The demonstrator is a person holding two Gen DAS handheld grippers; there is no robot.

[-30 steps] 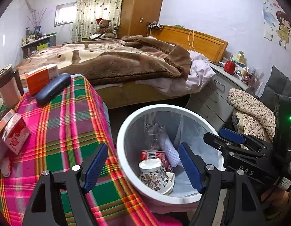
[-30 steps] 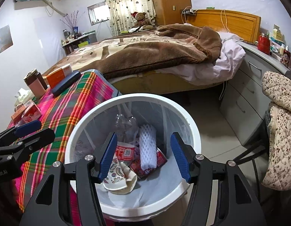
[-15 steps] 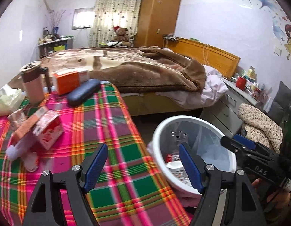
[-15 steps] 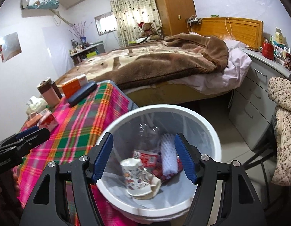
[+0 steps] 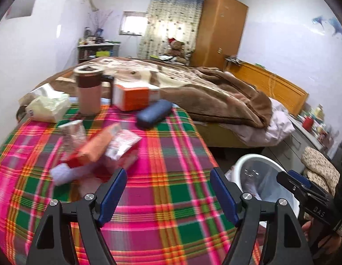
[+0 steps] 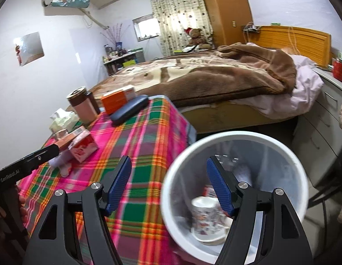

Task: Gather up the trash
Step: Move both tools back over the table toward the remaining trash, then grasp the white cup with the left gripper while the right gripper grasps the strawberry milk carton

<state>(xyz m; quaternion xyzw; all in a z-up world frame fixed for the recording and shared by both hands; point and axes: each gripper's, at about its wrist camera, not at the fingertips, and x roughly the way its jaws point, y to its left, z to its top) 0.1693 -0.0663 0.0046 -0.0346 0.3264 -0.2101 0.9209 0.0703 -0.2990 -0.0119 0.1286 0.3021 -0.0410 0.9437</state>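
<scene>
A white trash bin stands beside the plaid-covered table; it holds a patterned paper cup and other trash. In the left wrist view the bin is at lower right. A heap of crumpled red and orange cartons with a pale purple wad lies on the table; it also shows in the right wrist view. My left gripper is open and empty above the table, just right of the heap. My right gripper is open and empty over the bin's left rim.
At the table's far end stand a brown-lidded mug, an orange box, a dark blue case and a tissue pack. A bed with a brown blanket lies behind. Grey drawers stand at right.
My left gripper has swung left from above the bin to over the table, facing the heap of cartons. My right gripper has shifted left, from above the bin's middle to its left rim.
</scene>
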